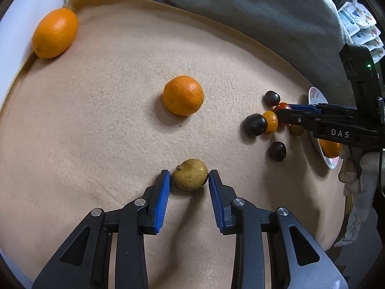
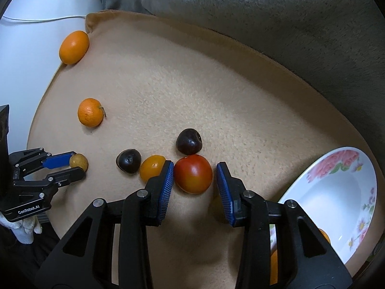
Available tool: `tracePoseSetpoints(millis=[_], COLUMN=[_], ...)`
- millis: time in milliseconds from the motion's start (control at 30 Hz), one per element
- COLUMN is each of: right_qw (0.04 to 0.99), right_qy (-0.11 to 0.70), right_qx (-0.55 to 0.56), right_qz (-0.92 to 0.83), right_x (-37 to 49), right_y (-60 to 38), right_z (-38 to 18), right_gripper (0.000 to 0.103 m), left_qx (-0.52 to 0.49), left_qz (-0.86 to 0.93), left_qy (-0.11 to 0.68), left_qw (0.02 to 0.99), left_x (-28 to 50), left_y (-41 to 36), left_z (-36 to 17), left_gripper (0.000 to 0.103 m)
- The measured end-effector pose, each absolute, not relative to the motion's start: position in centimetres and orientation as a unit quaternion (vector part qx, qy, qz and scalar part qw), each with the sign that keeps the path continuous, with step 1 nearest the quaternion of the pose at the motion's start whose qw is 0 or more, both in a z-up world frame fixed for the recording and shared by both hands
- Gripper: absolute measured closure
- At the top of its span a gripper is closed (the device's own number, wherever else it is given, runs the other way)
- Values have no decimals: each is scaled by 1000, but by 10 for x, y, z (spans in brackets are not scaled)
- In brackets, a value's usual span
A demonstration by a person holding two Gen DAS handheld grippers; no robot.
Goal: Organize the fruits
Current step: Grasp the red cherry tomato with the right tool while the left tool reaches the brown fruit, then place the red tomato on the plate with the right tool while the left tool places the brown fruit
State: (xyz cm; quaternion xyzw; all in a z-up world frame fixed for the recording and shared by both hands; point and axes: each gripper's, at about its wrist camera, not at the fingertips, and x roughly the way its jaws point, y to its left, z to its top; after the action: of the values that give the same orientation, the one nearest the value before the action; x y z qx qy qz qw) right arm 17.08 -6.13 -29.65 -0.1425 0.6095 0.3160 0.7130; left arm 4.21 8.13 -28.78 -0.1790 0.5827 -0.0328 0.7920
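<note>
Beige fleece blanket (image 2: 192, 91) over a cushion is the work surface, with a grey throw (image 2: 264, 12) bunched behind it and a white wall plus cable on the left.

Going left to right: an oval orange (image 2: 73, 47) sits at the far left edge of the blanket, well apart from everything. Next is a mandarin (image 2: 90, 112), alone in the open. Then the left gripper (image 1: 189, 180), spread open with its blue pads on either side of a small tan-yellow fruit (image 1: 190, 174); one pad looks just about touching, the other a hair off, so it's not pinched yet.

Further right is the small-fruit cluster: a dark plum (image 2: 128, 160), a little orange tomato (image 2: 152, 167) touching the right gripper's outer pad, another dark plum (image 2: 189, 141) just behind, and a third plum (image 1: 277, 151) that only the left camera shows. The right gripper (image 2: 195, 175) is also spread, straddling a red tomato (image 2: 193, 174), with a gap on its right side.

Far right is the floral bowl (image 2: 336, 168), mostly bare, with something orange already in it near the rim.

So I'd say it's early: maybe one piece is sorted, and all the rest are still out on the blanket. Both claws look lined up to close.
</note>
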Motion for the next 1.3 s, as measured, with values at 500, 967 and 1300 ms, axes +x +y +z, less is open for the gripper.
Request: tracePoseSetpoints(millis=[500, 967, 1300], right_qw=[714, 745, 771], right_qy=[607, 583, 566], right_qx=[-131, -82, -53], right_qz=[323, 314, 287], right_x=[165, 164, 167], right_y=[-70, -117, -165], right_z=[-295, -258, -233], right_gripper=[69, 69, 69], left_qx=[-178, -163, -142], left_qz=[-32, -58, -96], left_qy=[577, 554, 540], left_qw=[796, 814, 824], left_x=[41, 49, 77], left_y=[79, 61, 20], left_z=[-286, -254, -238], left_gripper=[75, 75, 75])
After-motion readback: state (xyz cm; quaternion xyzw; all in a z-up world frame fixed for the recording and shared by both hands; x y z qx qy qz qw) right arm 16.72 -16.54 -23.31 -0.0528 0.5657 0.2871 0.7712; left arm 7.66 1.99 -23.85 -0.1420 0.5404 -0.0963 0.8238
